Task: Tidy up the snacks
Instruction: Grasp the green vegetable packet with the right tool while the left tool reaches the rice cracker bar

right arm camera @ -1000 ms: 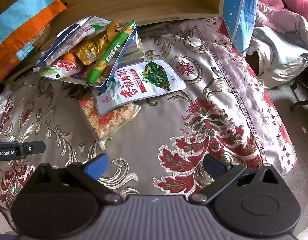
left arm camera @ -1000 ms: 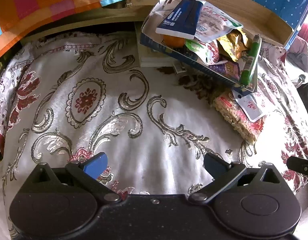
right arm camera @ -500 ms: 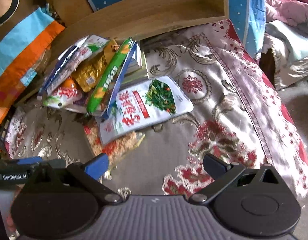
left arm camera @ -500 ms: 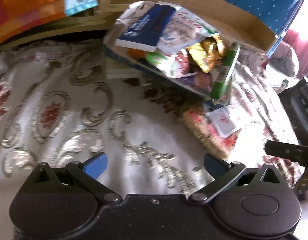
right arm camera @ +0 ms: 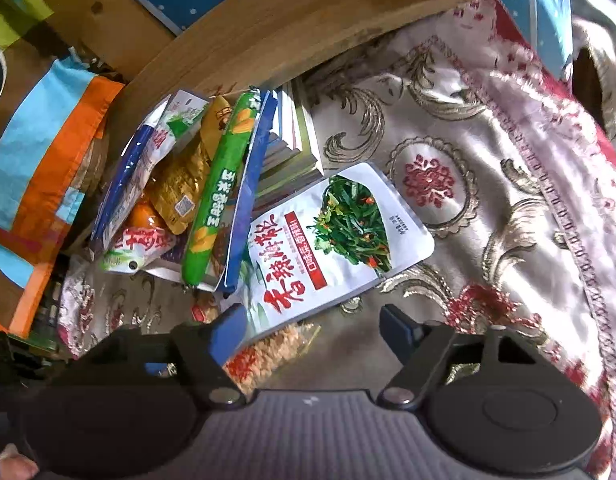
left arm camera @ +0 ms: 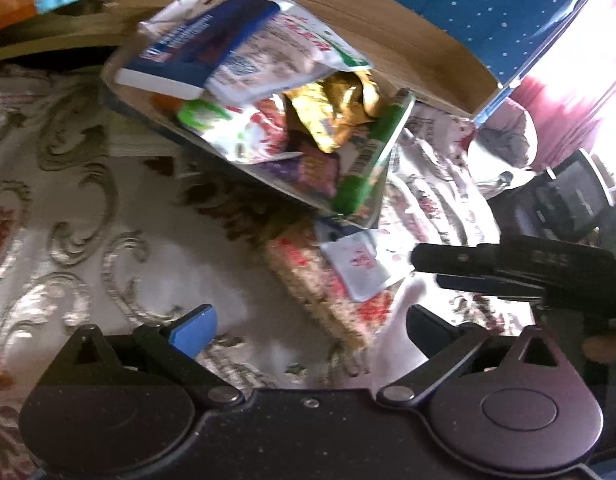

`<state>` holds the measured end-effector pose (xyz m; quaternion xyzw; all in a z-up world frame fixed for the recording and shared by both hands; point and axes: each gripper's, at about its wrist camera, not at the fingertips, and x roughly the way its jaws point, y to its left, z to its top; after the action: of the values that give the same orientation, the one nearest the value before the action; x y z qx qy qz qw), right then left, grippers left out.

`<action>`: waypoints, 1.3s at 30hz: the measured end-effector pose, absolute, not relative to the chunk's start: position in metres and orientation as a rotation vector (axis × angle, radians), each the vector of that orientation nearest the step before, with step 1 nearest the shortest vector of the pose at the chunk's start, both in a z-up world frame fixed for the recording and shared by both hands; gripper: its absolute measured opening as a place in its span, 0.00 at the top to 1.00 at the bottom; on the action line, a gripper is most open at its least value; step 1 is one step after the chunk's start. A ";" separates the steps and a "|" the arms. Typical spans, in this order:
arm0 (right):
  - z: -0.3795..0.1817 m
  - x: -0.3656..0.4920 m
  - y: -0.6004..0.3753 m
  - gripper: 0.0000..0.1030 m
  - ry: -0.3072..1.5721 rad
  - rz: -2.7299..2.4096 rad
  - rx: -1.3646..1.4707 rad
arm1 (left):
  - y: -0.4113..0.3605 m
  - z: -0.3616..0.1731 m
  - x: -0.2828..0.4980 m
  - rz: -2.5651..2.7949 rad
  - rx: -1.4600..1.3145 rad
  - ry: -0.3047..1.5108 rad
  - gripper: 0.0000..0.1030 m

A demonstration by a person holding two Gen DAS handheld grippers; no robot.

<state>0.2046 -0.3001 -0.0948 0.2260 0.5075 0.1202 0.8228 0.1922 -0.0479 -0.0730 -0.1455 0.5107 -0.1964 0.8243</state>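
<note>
Patterned cloth covers the tabletop. Right gripper hangs low over the white pouch, jaws apart. Left gripper hovers near the snack tray, jaws apart, empty.

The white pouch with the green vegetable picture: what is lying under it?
Under the white pouch lies a clear packet of orange-red snack, its near end showing. The rest is covered; anything else beneath is hidden.

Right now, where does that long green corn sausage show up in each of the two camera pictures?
Left wrist view: the green corn sausage lies right of centre, along the right edge of the tilted snack tray.
Right wrist view: the sausage lies left of centre, running diagonally.
Shared landmark: the gold foil packet beside it.
</note>
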 end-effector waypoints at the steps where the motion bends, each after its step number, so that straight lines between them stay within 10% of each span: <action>1: -0.097 0.208 -0.302 0.31 1.088 0.260 0.503 | -0.050 -0.074 0.193 -0.422 -0.321 1.091 0.07; 16: -0.115 0.226 -0.313 0.52 1.121 0.267 0.713 | -0.072 -0.089 0.202 -0.507 -0.421 1.165 0.32; 23: -0.120 0.227 -0.314 0.58 1.110 0.250 0.797 | -0.064 -0.091 0.204 -0.463 -0.429 1.169 0.61; 39: -0.123 0.215 -0.326 0.91 1.044 0.196 0.873 | -0.067 -0.089 0.202 -0.452 -0.394 1.167 0.76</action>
<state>0.2147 -0.3258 -0.1232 0.4029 0.4818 0.0905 0.7729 0.2023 -0.0667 -0.0891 -0.1832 0.5426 -0.2099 0.7924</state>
